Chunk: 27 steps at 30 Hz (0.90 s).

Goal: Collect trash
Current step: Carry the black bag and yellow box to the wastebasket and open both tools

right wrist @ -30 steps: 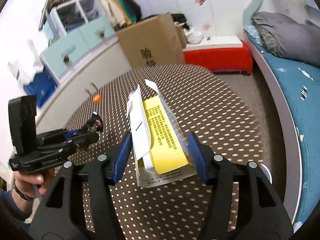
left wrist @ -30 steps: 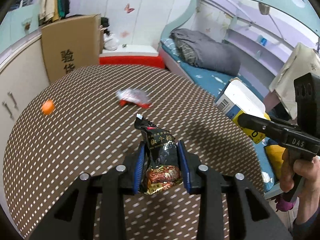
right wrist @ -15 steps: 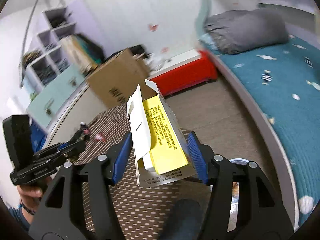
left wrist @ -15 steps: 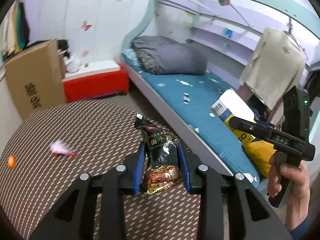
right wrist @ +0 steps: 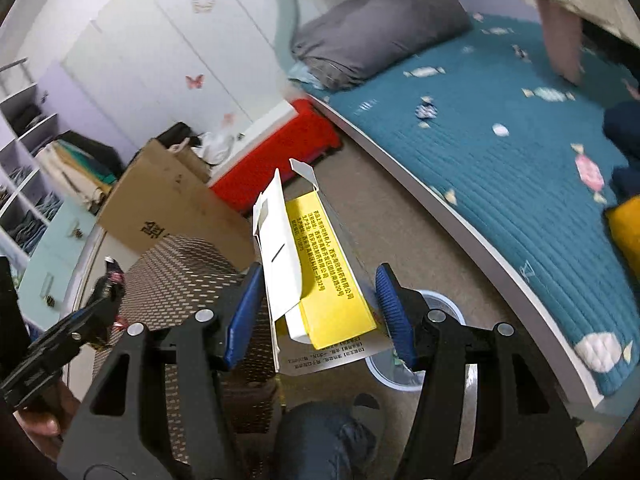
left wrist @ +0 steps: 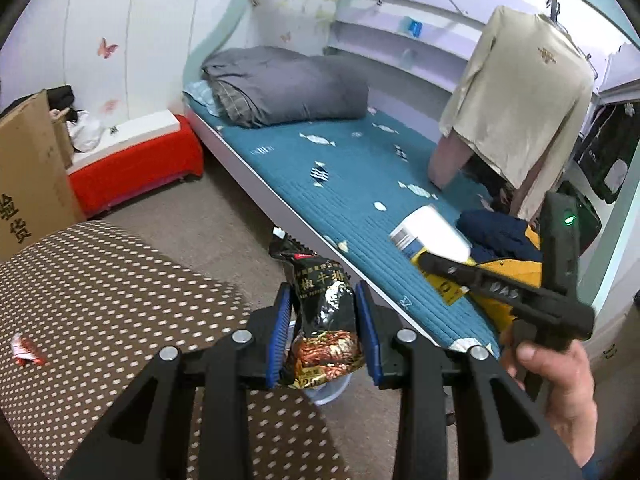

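My left gripper (left wrist: 323,330) is shut on a black snack bag (left wrist: 322,320) with red noodle print, held upright past the edge of the dotted brown table (left wrist: 100,292). In the right wrist view my right gripper (right wrist: 320,312) is shut on a flattened white and yellow carton (right wrist: 316,272), hanging over the floor. A bluish round bin (right wrist: 436,304) shows on the floor just behind the carton; a sliver of the bin (left wrist: 332,392) also peeks out under the snack bag. The right gripper (left wrist: 428,260) with its carton (left wrist: 430,232) appears at the right of the left wrist view.
A red and white wrapper (left wrist: 26,350) lies on the table at the left. A bed with a teal cover (left wrist: 360,184) and grey bedding (left wrist: 288,84) runs along the right. A cardboard box (right wrist: 176,204) and a red bench (right wrist: 276,152) stand behind. A knee (right wrist: 320,440) is below.
Both grippers have swung right off the table toward the bed side, each keeping its hold. The orange ball has left view, and the floor bin has come into view below the carton.
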### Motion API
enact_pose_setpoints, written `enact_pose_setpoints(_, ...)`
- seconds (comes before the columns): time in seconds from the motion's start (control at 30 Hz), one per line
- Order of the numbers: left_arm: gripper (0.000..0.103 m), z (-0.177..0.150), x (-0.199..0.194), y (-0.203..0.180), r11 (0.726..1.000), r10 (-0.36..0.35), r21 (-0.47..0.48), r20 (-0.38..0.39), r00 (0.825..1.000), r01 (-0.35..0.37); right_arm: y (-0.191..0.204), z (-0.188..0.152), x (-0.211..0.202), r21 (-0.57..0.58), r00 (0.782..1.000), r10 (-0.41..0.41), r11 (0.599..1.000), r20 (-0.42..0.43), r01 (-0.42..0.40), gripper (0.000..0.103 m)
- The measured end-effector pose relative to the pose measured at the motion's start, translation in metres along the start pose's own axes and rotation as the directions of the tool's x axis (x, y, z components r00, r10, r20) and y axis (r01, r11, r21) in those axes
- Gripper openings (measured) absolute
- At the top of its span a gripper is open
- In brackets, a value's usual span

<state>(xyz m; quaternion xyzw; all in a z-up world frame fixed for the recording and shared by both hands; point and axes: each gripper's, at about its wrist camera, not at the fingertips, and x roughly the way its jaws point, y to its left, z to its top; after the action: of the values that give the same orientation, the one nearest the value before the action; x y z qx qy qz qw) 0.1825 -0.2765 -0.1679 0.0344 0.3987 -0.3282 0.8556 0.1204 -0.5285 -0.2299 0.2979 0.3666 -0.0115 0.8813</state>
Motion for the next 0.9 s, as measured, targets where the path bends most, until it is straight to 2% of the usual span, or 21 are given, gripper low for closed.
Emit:
enact_pose_setpoints(0.23, 0.032, 0.005, 0.05, -0.012, 1.0, -0.014, 0.007, -0.082, 0.997, 0.015, -0.032, -0.008, 0.054, 0.07, 0.995, -0.029, 0.997, -0.098, 0.036, 0.057)
enact_pose_setpoints(0.43, 0.032, 0.005, 0.096, -0.013, 1.0, -0.016, 0.002, -0.179, 0.984, 0.017, -0.055, -0.027, 0.108, 0.113, 0.979, -0.031, 0.992, -0.199, 0.054, 0.06)
enact_pose_setpoints(0.53, 0.032, 0.003, 0.114, -0.014, 1.0, -0.016, 0.003, -0.219, 0.976, 0.017, -0.073, -0.035, 0.13, 0.17, 0.97, -0.036, 0.982, -0.24, 0.078, 0.082)
enact_pose_setpoints(0.6, 0.032, 0.003, 0.124, -0.017, 1.0, -0.012, 0.01, -0.241, 0.97, 0.015, -0.081, -0.038, 0.128, 0.207, 0.972, -0.041, 0.974, -0.233, 0.091, 0.086)
enact_pose_setpoints(0.63, 0.032, 0.003, 0.13, -0.018, 1.0, -0.012, 0.01, -0.251, 0.968, 0.015, -0.082, -0.039, 0.121, 0.216, 0.977, -0.046, 0.972, -0.21, 0.092, 0.09)
enact_pose_setpoints(0.8, 0.033, 0.002, 0.154, -0.027, 0.999, -0.028, 0.026, -0.305, 0.952, 0.037, -0.081, -0.03, 0.068, 0.247, 0.995, -0.063, 0.966, -0.078, 0.08, 0.094)
enact_pose_setpoints(0.83, 0.038, 0.002, 0.156, -0.028, 0.999, -0.029, 0.03, -0.312, 0.95, 0.041, -0.081, -0.028, 0.059, 0.248, 0.996, -0.065, 0.966, -0.057, 0.077, 0.094)
enact_pose_setpoints(0.87, 0.055, 0.002, 0.159, -0.029, 0.998, -0.031, 0.035, -0.317, 0.948, 0.044, -0.08, -0.025, 0.048, 0.244, 0.997, -0.07, 0.967, -0.03, 0.075, 0.095)
enact_pose_setpoints(0.9, 0.066, 0.003, 0.16, -0.03, 0.998, -0.031, 0.037, -0.313, 0.949, 0.045, -0.076, -0.021, 0.037, 0.234, 0.997, -0.077, 0.969, -0.004, 0.076, 0.095)
